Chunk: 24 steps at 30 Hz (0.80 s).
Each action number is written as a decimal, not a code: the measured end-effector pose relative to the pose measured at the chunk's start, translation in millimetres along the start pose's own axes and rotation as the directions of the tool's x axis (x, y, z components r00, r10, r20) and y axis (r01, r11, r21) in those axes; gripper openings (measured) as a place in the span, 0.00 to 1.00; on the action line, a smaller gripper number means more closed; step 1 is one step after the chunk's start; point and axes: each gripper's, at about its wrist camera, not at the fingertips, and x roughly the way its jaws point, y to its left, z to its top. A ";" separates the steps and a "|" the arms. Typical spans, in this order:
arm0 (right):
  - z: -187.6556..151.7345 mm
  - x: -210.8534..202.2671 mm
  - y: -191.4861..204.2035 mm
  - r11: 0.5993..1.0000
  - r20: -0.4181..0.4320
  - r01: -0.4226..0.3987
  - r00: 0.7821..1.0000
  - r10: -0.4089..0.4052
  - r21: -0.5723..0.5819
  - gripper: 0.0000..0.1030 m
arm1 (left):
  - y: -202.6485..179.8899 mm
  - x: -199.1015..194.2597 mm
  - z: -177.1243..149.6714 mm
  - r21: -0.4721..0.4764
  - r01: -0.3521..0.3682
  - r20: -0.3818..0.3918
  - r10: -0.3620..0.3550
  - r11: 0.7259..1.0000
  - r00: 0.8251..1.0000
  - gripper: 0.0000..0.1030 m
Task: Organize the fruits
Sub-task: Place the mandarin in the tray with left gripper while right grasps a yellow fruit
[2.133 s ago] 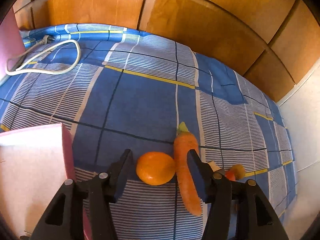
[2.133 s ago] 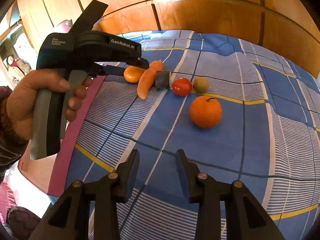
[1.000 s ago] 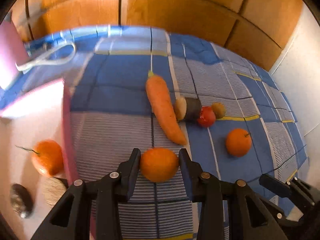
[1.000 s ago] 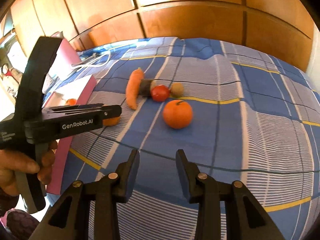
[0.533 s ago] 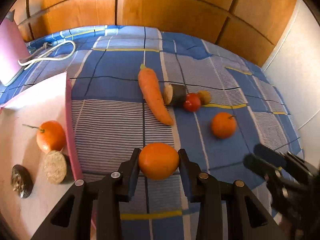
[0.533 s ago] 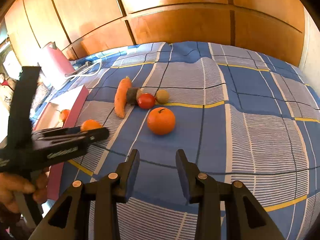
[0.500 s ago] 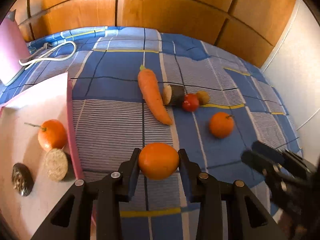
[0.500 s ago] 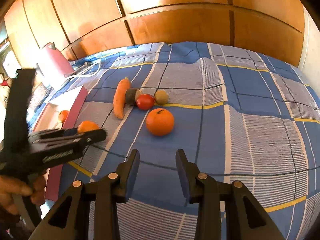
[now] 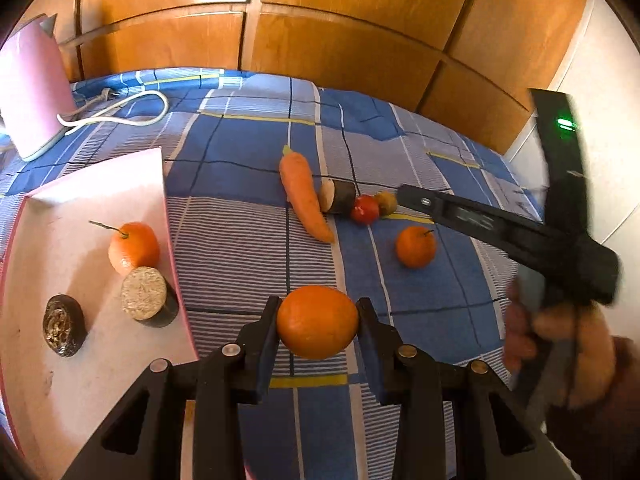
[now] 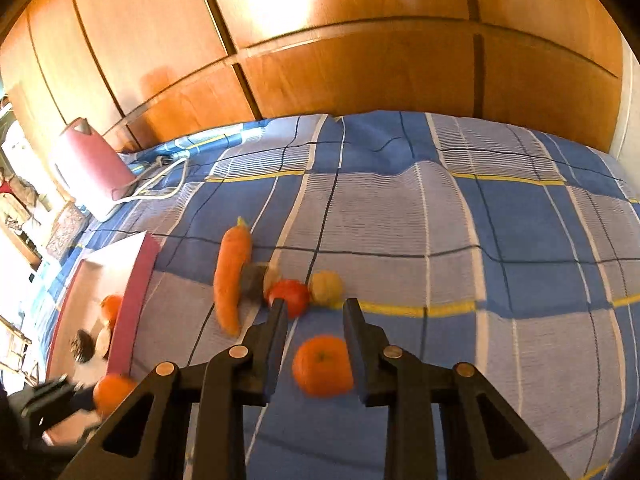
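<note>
Two oranges sit in or between jaws at this moment: the left gripper (image 9: 318,320) has its jaws pinching one orange (image 9: 318,322) by its sides, the fruit's slightly longer axis running straight across from one finger to the other, held above the blue checked bed cover (image 9: 240,240) just right of the pink tray (image 9: 72,360). Left of those jaws, inside the tray, lie a stemmed orange (image 9: 134,248) with its stalk pointing up and to the left, a cut dark-skinned piece (image 9: 146,296) showing its pale face, and a dark round item (image 9: 64,332). Ahead of the left jaws lies the carrot (image 9: 306,200), its long axis running away from them with the green top at the far end and the tip toward the near right; a dark cut chunk (image 9: 338,200) touches its right side, then a tomato (image 9: 365,210) and a small brownish fruit (image 9: 386,202) in a row. The right gripper (image 10: 314,324) has its jaws spread, and a second loose orange (image 10: 323,366) lies on the cover between them, its stem end facing up; whether the right finger touches it is unclear through the blur. Far left of both jaws stands a pink kettle (image 10: 86,168) with a white cord (image 9: 120,116)
</note>
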 end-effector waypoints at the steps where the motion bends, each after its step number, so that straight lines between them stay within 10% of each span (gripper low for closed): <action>1: 2.9 5.2 0.8 1.000 -0.003 0.010 1.000 -0.010 0.000 0.28 | 1.1 -1.9 -0.2 -0.002 0.000 0.003 0.000 1.000 1.000 0.36; 24: 19.2 44.2 -4.9 0.999 -0.079 0.041 0.996 -0.040 0.017 0.18 | 122.8 -55.3 -38.0 -0.267 -0.234 0.042 0.254 0.935 0.966 0.45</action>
